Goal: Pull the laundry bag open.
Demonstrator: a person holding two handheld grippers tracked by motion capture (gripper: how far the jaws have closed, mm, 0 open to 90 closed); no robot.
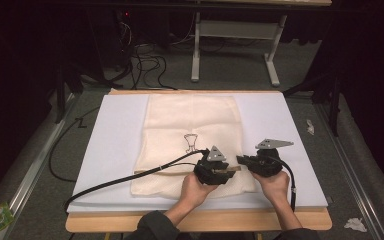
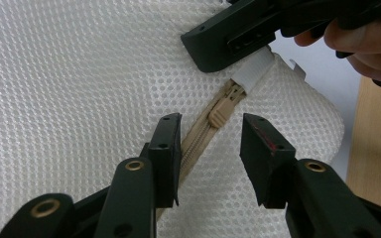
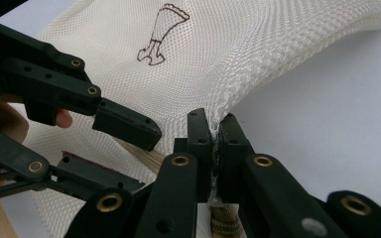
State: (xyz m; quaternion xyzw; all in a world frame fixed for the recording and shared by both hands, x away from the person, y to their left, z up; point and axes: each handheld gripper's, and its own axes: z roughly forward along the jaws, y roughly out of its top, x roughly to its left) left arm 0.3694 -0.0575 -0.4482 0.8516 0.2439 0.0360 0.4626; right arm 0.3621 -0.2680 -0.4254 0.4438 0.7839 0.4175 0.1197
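A cream mesh bag (image 1: 190, 115) with a drawn hanger mark (image 1: 190, 141) lies flat on a pale mat (image 1: 115, 135). Its tan zipper (image 2: 193, 148) runs along the near edge. In the left gripper view, the zipper pull (image 2: 222, 111) sits just ahead of my left gripper (image 2: 211, 126), whose jaws stand open on either side of the zipper. My right gripper (image 3: 215, 134) is shut on the bag's mesh edge (image 3: 223, 106) beside the zipper's end and lifts it a little. From above, the left gripper (image 1: 231, 169) and right gripper (image 1: 240, 160) meet tip to tip at the bag's near right corner.
The mat lies on a wooden table (image 1: 130, 220) whose front edge is close to the hands. A black cable (image 1: 120, 180) trails left from the left gripper across the bag and mat. Cables and a white table frame (image 1: 196, 50) stand on the floor behind.
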